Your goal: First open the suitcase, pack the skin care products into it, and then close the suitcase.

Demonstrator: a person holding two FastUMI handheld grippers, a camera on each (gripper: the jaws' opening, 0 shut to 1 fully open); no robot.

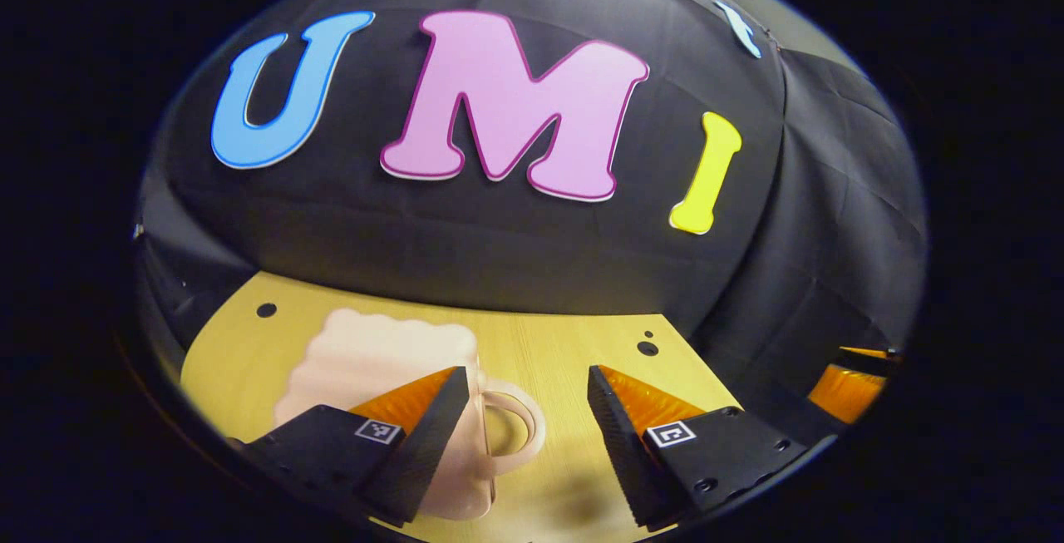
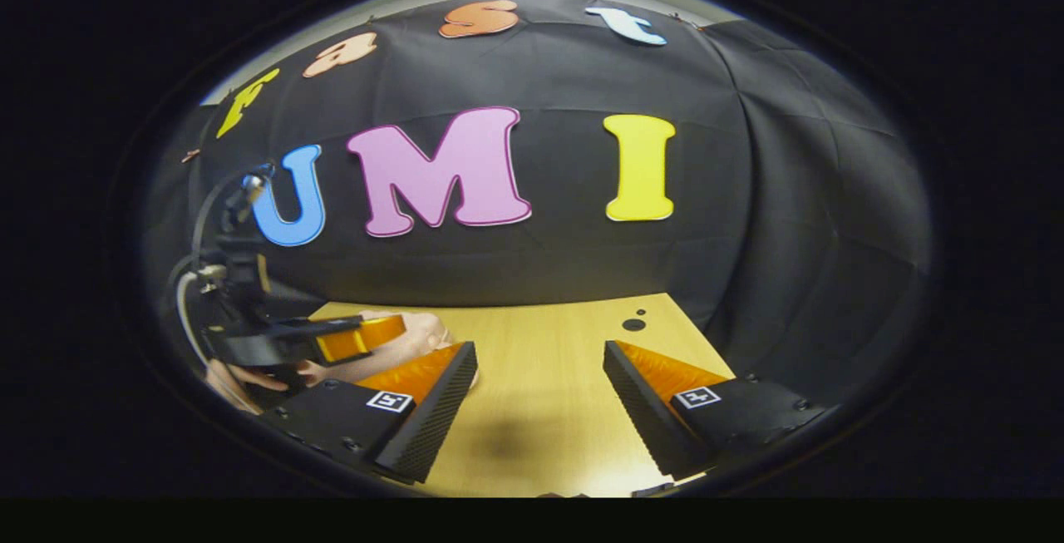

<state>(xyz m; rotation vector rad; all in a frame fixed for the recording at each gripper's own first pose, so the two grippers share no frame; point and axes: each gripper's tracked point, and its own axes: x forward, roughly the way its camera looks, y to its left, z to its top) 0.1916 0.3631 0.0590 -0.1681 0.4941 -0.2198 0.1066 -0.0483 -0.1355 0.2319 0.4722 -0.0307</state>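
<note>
My left gripper (image 1: 525, 377) is open low over a light wooden table (image 1: 549, 343), nothing between its black and orange fingers. Its left finger (image 1: 416, 435) overlaps a pale pink flat piece shaped like a foaming mug with a handle (image 1: 374, 352), which lies on the table. My right gripper (image 2: 540, 352) is also open over bare wood (image 2: 540, 393), its jaws wide apart and empty. In the right gripper view, the left gripper (image 2: 349, 339) sits at the left, held by a hand (image 2: 249, 377), with the pink piece (image 2: 428, 328) just behind it.
The black cloth wall (image 1: 499, 252) rises right behind the table's far edge and wraps round the right side. Small dark holes (image 1: 647, 348) mark the tabletop near its far corners. An orange finger of the right gripper (image 1: 844, 392) peeks in at the right of the left gripper view.
</note>
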